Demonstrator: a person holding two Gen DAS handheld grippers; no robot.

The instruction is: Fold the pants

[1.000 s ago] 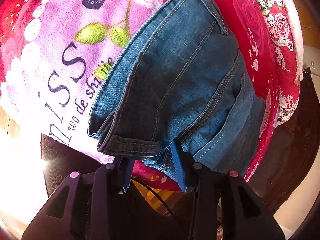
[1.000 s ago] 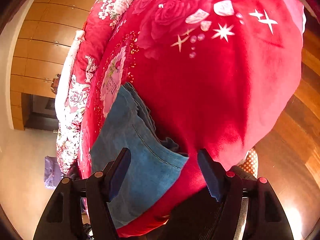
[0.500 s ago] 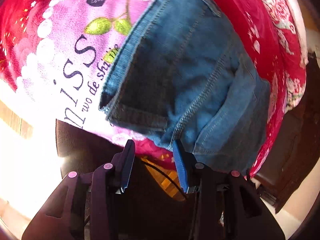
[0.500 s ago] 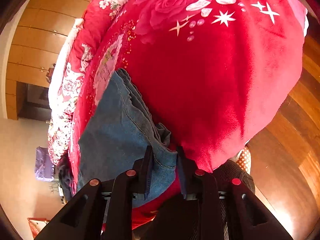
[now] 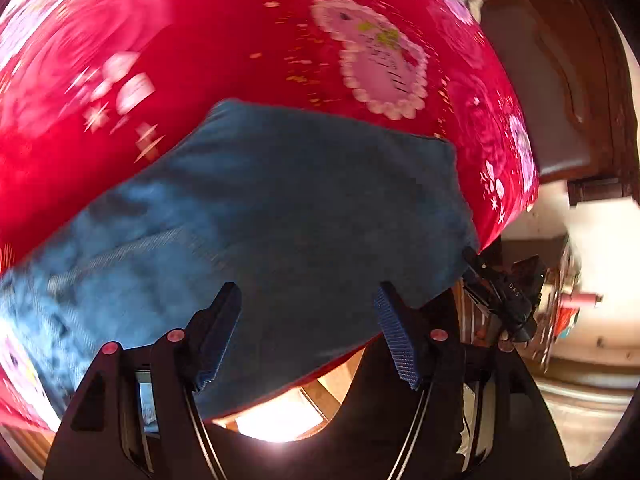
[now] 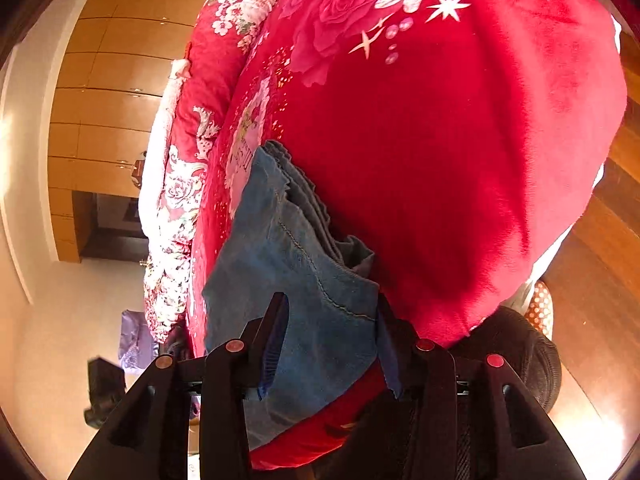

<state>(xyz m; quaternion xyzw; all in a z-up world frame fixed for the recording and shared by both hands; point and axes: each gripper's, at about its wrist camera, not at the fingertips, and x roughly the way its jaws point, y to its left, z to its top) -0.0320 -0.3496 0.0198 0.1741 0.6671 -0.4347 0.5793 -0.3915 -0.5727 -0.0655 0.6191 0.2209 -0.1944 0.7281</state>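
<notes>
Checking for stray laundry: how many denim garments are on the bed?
1: folded jeans on the red blanket, near its front edge; both wrist views show the same pair. Others could lie outside the frames.

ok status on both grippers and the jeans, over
Left gripper open over the jeans, nothing held. Right gripper open around the folded corner. Jeans folded on red blanket. Nothing in the way.
</notes>
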